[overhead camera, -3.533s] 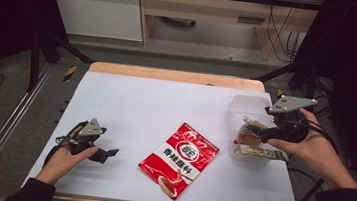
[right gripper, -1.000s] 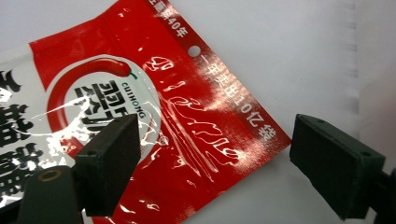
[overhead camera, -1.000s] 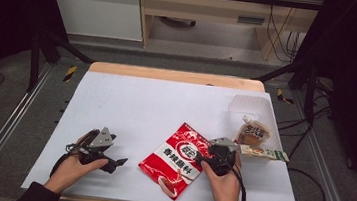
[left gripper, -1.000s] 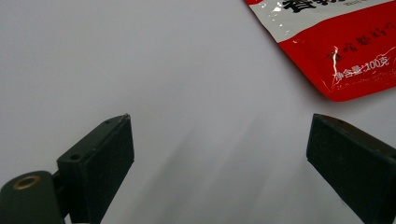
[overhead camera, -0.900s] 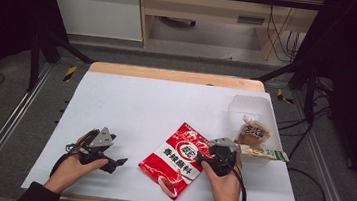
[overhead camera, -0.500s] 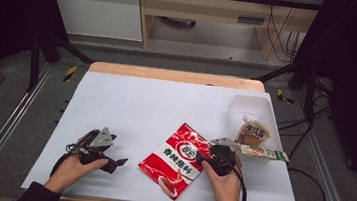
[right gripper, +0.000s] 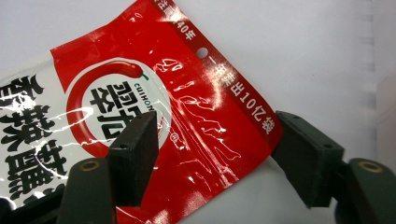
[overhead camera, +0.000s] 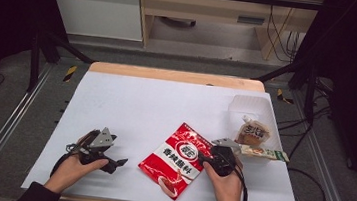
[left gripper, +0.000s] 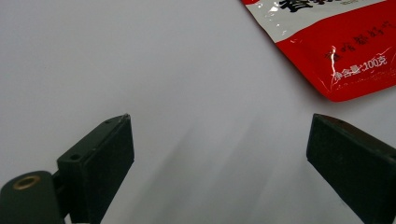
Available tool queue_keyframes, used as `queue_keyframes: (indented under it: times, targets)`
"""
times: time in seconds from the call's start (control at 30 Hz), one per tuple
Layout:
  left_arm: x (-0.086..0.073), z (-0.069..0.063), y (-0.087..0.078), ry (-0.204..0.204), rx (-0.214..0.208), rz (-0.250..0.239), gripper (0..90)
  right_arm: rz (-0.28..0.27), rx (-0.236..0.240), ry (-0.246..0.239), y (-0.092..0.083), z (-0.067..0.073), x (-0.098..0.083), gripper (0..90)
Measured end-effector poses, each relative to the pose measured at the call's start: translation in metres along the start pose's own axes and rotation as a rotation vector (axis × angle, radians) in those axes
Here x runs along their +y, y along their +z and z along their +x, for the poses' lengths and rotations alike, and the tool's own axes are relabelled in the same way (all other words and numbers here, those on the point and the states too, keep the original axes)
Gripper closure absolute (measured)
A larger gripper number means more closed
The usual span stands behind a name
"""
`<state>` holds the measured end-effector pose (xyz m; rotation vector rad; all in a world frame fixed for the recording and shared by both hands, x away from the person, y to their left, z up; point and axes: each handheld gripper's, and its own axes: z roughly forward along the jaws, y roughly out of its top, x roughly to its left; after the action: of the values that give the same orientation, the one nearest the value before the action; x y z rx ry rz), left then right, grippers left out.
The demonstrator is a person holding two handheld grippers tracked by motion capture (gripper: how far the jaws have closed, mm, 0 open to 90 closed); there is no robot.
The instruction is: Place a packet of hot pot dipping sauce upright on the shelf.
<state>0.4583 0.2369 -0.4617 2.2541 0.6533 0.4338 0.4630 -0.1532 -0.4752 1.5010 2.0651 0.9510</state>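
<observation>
The glossy red-and-white foil sachet lies flat at the table's near middle. The right gripper has been closing astride its right corner, apparently not yet pinching; lifting remains. The left gripper rests open, empty.

My right gripper is black with a grey top plate; my left gripper is likewise black and grey. The sauce packet is glossy red with a white band bearing black characters, a white disc ringed in red with a red chilli, and white print along its edge. The table sheet is plain white, bordered by a pale wooden edge. The small pouch appears brown and cream, and the slim sachet beige with green, though both are too small to read clearly.
</observation>
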Motion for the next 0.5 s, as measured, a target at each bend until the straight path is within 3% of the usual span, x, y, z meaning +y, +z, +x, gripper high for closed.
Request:
queue_keyframes:
  times: [0.13,0.3,0.5]
  targets:
    - [0.0001,-0.0001,0.0006,0.004,-0.002,0.001,7.4,0.011,-0.002,0.0,0.0026,0.0003,-0.0001,35.7]
    - [0.0001,-0.0002,0.0008,0.004,-0.002,0.002,7.4,-0.015,0.009,-0.023,0.0002,0.001,0.0009,54.6]
    - [0.0002,-0.0002,0.001,0.004,-0.002,0.004,7.7,-0.032,-0.01,-0.054,-0.0014,0.0012,0.0022,74.7]
